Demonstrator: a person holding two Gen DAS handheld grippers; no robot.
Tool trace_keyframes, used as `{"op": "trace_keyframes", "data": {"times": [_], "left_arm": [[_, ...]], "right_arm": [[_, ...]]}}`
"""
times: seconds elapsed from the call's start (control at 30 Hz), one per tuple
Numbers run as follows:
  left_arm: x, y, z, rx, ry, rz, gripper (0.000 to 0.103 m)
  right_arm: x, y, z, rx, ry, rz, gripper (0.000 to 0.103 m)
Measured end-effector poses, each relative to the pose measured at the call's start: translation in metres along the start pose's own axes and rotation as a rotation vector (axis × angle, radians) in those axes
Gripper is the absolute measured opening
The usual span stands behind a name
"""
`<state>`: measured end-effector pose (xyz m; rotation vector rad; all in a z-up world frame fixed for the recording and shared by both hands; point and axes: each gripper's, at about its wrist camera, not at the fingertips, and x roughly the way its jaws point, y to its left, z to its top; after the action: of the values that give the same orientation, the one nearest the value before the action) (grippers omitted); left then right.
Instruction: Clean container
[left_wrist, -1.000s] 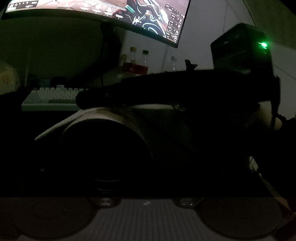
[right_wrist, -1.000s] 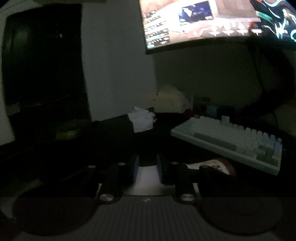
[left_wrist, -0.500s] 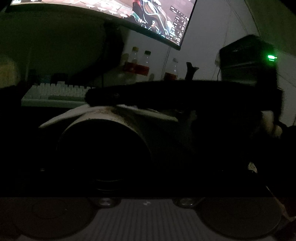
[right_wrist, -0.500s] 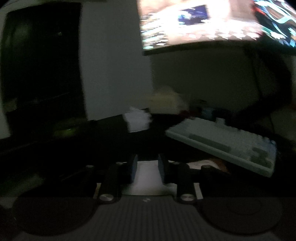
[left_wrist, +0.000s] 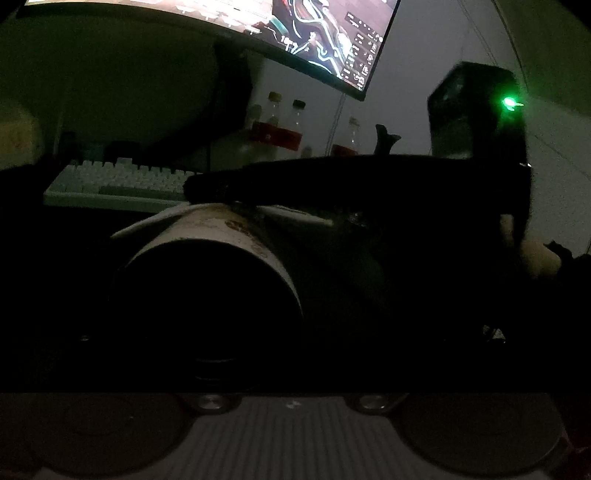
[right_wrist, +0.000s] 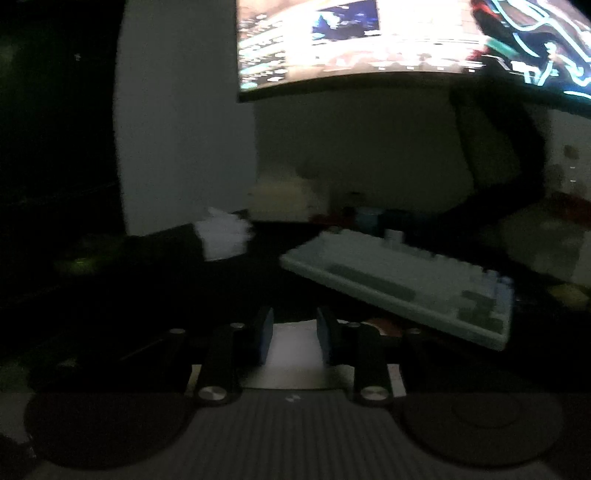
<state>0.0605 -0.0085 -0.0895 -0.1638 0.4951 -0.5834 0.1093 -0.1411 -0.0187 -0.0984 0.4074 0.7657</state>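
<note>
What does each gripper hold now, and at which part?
The right gripper pinches a white tissue at its edge, against the cup. Whether the left gripper holds the cup cannot be told.

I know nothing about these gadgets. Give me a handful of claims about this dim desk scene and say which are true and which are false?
1. The right gripper has a white sheet between its blue-padded fingers. True.
2. The monitor is switched off. False: its screen is lit with colourful graphics.
3. A pale keyboard lies on the desk ahead of the right gripper. True.
4. The container seen by the left camera stands upright. False: it lies tilted, its round end toward the camera.
5. A red light glows on the dark box at the right of the left view. False: the light is green.
6. Bottles stand behind the keyboard below the monitor. True.
</note>
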Motion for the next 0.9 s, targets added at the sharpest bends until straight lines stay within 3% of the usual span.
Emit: {"op": "trace_keyframes", "data": {"times": [0.17,0.33,0.57,0.8,0.9], "left_arm": [[0.000,0.002,-0.001,-0.004,-0.005,-0.001,0.103],[0.001,-0.002,-0.002,0.020,-0.001,0.015,0.103],[-0.001,0.002,-0.001,0.007,0.002,-0.001,0.103],[-0.006,0.001,-0.004,0.014,-0.006,-0.016,0.103],[-0.006,0.002,-0.004,0.007,-0.004,-0.017,0.103]], "right_arm": [[-0.012,0.021,-0.004,-0.054,-0.016,0.177,0.031],[-0.004,-0.002,-0.003,-0.002,-0.019,0.033,0.031],[-0.010,0.021,-0.004,-0.058,-0.017,0.159,0.033],[-0.005,-0.008,-0.001,-0.010,0.002,0.006,0.033],[-0.019,0.010,-0.005,-0.049,-0.010,0.083,0.036]]}}
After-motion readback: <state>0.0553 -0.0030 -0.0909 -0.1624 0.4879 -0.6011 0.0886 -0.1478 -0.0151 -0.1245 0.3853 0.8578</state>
